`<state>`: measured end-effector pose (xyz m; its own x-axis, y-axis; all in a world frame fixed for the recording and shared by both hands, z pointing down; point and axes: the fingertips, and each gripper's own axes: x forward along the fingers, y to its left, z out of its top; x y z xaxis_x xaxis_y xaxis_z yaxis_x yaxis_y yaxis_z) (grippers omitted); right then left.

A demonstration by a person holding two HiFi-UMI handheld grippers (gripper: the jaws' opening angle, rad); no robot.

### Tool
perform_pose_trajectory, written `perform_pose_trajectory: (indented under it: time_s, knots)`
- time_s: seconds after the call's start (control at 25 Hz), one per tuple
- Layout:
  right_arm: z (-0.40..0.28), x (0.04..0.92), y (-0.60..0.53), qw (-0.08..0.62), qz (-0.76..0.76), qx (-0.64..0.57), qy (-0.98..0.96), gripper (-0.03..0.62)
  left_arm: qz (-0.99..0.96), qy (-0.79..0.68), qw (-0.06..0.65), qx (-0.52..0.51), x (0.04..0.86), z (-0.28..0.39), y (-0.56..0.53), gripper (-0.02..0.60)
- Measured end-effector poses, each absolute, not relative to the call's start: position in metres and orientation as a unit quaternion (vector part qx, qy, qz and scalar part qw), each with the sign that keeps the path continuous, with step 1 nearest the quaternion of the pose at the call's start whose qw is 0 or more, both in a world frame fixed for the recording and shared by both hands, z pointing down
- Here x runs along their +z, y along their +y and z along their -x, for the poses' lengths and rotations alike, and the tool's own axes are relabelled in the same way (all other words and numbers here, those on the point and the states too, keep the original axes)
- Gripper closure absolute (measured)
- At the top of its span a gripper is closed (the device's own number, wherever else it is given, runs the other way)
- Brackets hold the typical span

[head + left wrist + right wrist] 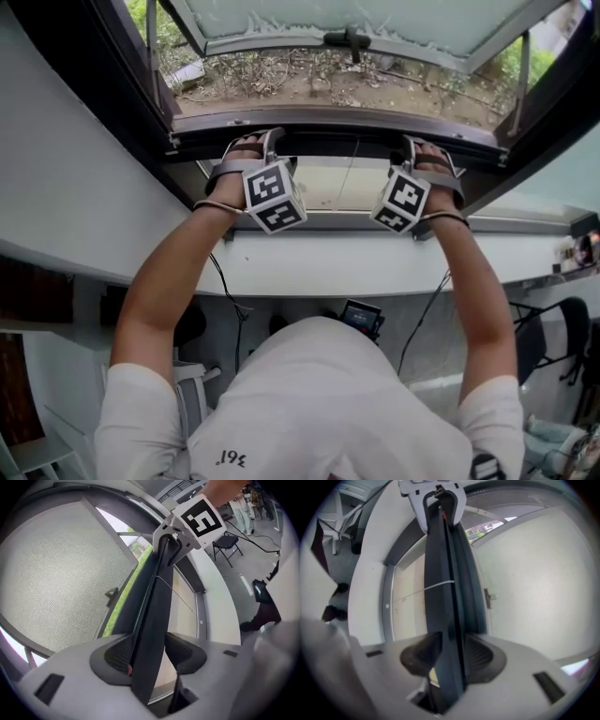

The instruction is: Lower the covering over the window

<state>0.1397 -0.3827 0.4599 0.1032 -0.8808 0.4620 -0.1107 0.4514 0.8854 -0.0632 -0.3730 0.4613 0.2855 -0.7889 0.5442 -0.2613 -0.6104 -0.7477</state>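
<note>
A long dark bar [337, 141], the edge of the window covering, runs across the open window. A pale beige sheet [328, 187] with a thin cord lies between it and the white ledge. My left gripper [251, 141] clamps the bar's left part and my right gripper [427, 145] its right part. In the left gripper view the bar [154, 602] passes between the pads of the left gripper [147, 656] toward the right gripper [168, 541]. In the right gripper view the pads of the right gripper [447, 656] press on the bar [440, 573], with the left gripper [438, 498] at its far end.
A frosted window pane [375, 23] with a dark handle [349, 39] swings outward over bare ground. The white ledge [328, 267] runs below the grippers. Beneath it are cables, a small device [361, 317] and a black chair [562, 337] at the right.
</note>
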Motion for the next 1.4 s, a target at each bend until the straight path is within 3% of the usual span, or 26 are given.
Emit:
perform_pose_trajectory:
  time_s: [0.68, 1.12, 1.4]
  knots:
    - [-0.140, 0.458, -0.379, 0.595, -0.414, -0.291, -0.624, 0.448, 0.771, 0.318, 0.247, -0.494, 0.463, 0.064, -0.368, 0.364]
    - [-0.136, 0.450, -0.376, 0.556, -0.431, -0.268, -0.658, 0.459, 0.810, 0.331, 0.212, -0.436, 0.436, 0.058, -0.358, 0.367]
    - [-0.121, 0.419, -0.369, 0.507, -0.456, -0.274, -0.678, 0.479, 0.856, 0.353, 0.147, -0.349, 0.412, 0.053, -0.348, 0.383]
